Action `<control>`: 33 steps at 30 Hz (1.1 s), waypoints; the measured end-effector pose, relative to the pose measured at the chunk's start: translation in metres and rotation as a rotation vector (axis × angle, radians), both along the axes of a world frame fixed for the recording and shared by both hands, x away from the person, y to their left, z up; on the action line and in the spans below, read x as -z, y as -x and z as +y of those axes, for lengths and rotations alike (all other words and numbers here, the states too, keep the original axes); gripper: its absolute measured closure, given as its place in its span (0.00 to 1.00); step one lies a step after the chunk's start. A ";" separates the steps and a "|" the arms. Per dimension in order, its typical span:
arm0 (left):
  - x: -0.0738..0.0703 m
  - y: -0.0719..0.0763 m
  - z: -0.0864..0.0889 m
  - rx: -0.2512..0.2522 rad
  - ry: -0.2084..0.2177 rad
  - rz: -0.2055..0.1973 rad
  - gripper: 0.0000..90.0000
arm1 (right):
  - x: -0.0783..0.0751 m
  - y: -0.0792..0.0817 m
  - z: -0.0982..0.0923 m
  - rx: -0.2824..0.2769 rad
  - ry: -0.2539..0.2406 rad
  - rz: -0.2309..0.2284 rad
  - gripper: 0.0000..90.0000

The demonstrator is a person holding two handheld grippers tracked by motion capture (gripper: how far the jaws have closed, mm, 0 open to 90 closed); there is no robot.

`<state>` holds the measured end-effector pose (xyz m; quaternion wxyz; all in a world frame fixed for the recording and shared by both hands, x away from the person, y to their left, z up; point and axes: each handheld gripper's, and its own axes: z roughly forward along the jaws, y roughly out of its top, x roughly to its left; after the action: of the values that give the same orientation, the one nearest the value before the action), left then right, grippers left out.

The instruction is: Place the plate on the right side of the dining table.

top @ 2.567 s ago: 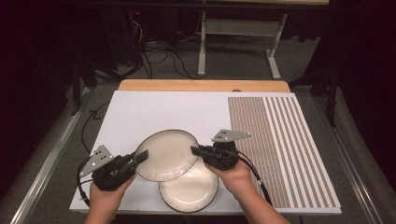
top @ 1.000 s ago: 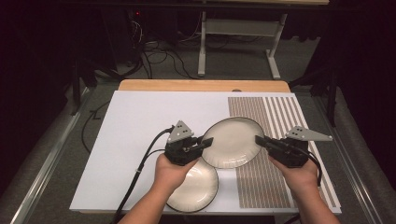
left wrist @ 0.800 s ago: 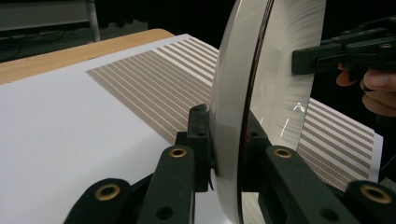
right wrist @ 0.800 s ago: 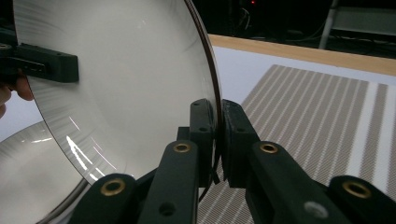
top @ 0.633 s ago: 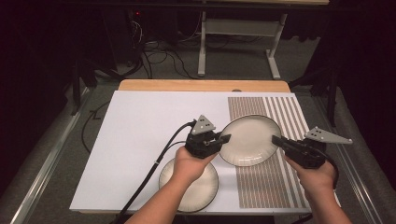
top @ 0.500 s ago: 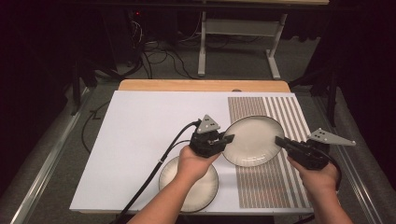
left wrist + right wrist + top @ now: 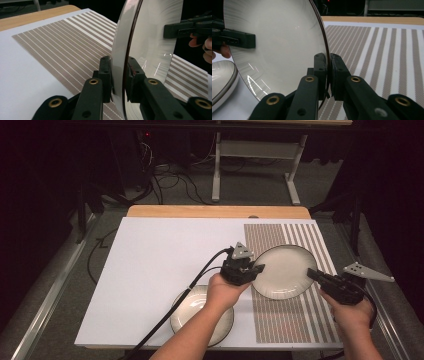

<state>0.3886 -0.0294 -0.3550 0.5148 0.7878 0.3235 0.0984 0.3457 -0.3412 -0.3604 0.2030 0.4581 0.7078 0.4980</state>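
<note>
well, glossy cream plate [image 7: 285, 271] w/ thin dark rim

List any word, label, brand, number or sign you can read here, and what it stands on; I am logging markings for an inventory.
None: no readable text.
The round cream plate with a dark rim, held by the left gripper and right gripper, is unmarked.
The second cream plate shows no mark.
The brown-and-white striped mat bears stripes, no letters.

No text, label, brand, number or sign can be read on anything that is seen here.
</note>
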 end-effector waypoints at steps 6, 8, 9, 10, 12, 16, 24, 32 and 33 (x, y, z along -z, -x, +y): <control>0.004 -0.007 -0.018 0.011 -0.017 0.018 0.84 | 0.004 0.002 -0.016 0.042 0.007 0.003 0.97; 0.006 -0.010 -0.022 0.012 -0.028 0.024 0.84 | 0.006 0.002 -0.018 0.045 0.007 0.008 0.97; 0.006 -0.010 -0.025 0.011 -0.035 0.019 0.84 | 0.007 0.003 -0.020 0.048 0.007 0.010 0.97; 0.009 -0.010 -0.029 0.013 -0.039 0.022 0.83 | 0.008 0.004 -0.022 0.060 0.016 0.015 0.97; 0.010 -0.011 -0.031 0.015 -0.041 0.027 0.83 | 0.009 0.004 -0.025 0.067 0.017 0.016 0.97; 0.015 -0.013 -0.035 0.016 -0.047 0.039 0.83 | 0.012 0.005 -0.028 0.073 0.024 0.025 0.97; 0.021 -0.017 -0.044 0.011 -0.060 0.054 0.82 | 0.017 0.003 -0.032 0.092 0.035 0.034 0.97; 0.029 -0.019 -0.046 0.016 -0.094 0.068 0.81 | 0.021 0.001 -0.031 0.097 0.061 0.050 0.97; 0.030 -0.020 -0.046 0.013 -0.094 0.068 0.81 | 0.022 0.001 -0.031 0.095 0.067 0.051 0.97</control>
<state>0.4082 -0.0757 -0.3845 0.4667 0.8159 0.3310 0.0832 0.3447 -0.3721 -0.3822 0.2235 0.4966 0.7064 0.4521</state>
